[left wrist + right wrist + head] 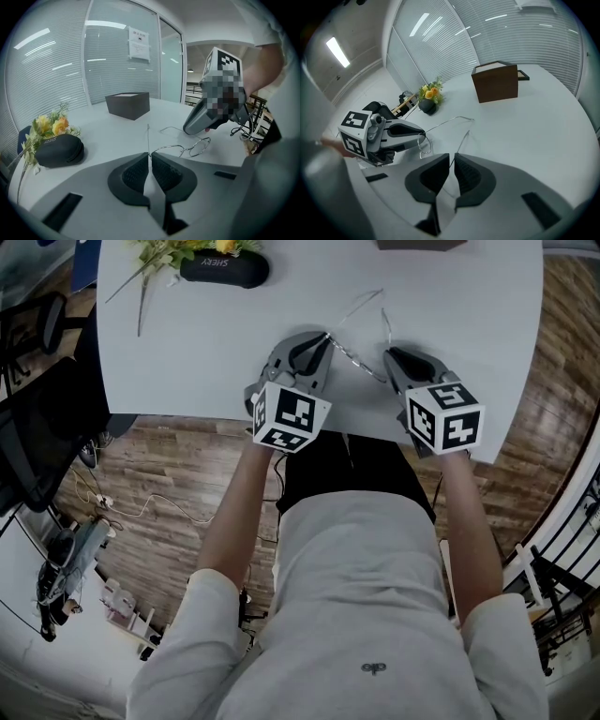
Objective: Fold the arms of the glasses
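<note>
Two grippers: both are set on the glasses, which lie at the near edge of the table.
Left gripper: the jaws are pinched narrow on the frame's left corner, from which a thin arm rises.
Glasses: they are spread open between the grippers, with both arms pointed toward the far edge.
Right gripper: the jaws are drawn close on the other arm.
Step in hand: the frame is best held steady by the left; the gripped arm should be swung gently inward about its hinge, never bent.
</note>
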Motion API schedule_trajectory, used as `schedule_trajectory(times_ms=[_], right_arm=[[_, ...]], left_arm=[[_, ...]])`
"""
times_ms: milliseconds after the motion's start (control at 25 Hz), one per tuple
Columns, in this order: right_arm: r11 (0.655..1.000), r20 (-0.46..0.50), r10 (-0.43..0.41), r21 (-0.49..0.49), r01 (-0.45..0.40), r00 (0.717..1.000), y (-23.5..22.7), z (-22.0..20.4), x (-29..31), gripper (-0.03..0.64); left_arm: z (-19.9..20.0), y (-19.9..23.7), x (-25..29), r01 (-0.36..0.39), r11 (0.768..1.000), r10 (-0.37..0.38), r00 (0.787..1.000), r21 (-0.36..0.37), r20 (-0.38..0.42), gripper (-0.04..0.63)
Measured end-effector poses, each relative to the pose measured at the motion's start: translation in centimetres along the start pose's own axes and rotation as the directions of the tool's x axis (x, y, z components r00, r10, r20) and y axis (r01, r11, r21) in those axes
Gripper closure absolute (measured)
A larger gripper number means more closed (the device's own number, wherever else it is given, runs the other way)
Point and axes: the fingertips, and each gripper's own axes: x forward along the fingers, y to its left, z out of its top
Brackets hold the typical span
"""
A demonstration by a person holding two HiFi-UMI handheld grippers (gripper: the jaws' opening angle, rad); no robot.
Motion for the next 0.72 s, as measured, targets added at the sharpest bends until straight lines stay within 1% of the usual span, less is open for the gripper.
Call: schedule_trajectory(times_ms=[720], right_arm=[[0.997,-0.029,0.065,-0.033,-0.066,0.997,2.0,-0.1,1.2,0.589]], left_arm=[[0.1,0.3,0.3,0.005,1.0,-0.005,1.0,-0.013,0.008,0.558]])
